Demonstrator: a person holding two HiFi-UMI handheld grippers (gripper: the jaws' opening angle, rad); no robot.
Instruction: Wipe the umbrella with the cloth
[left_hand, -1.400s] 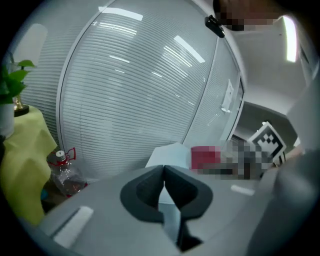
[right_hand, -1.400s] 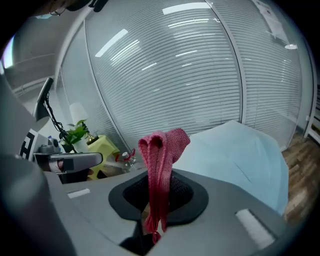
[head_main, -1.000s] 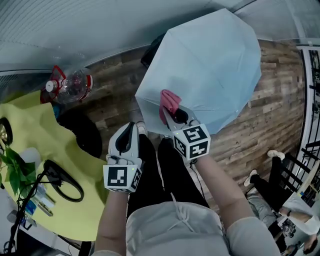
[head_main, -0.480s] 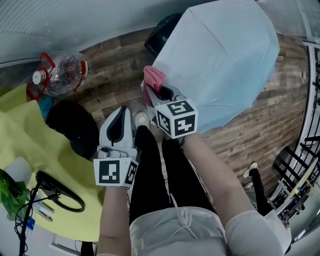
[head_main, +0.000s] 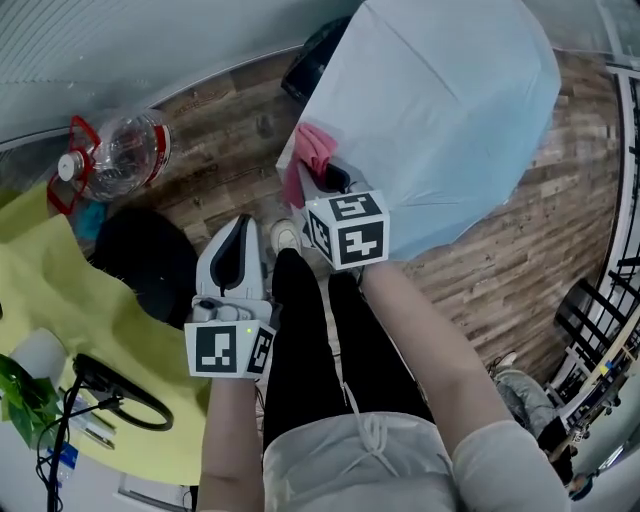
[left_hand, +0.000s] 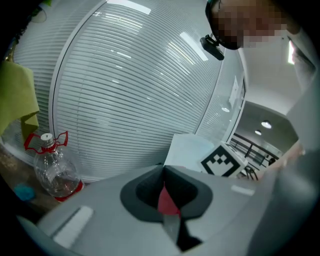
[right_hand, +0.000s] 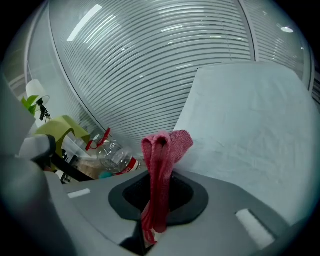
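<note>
Containers. A large clear plastic bottle with a red cap and red carrying handle (head_main: 125, 155) stands on the brown wood-plank floor (head_main: 220, 150), just before a white slatted blind (left_hand: 140, 90). Its walls are transparent and it appears mostly empty, though its contents cannot be told for certain.

Materials and shapes. The pale blue fabric umbrella (head_main: 440, 110) is open. Its smooth domed canopy, divided by faint seams into panels, rests on the floor ahead of the person's black-trousered legs (head_main: 310, 340). The pink-red knitted cloth (head_main: 305, 160) is folded into a narrow, coarse-textured loop. It lies at the canopy's lower left edge; whether it presses on the fabric cannot be told. To the left, a counter draped in yellow-green sheeting (head_main: 60, 310) carries a looped black cable (head_main: 120, 390) and a green leafy plant (head_main: 25, 395). A round black object (head_main: 150, 265) sits on the floor beside the counter.

Pose. The right forearm reaches forward and slightly left, marker cube uppermost. The right tool (head_main: 320, 185) is clamped on the cloth, whose loop stands up out of the jaws while a tail hangs below them. The left forearm is held back and lower, beside the left leg. The left tool (head_main: 243, 228) points at the blind with its jaws drawn together. A small red sliver shows at their seam in the left gripper view, and what it is cannot be made out.
</note>
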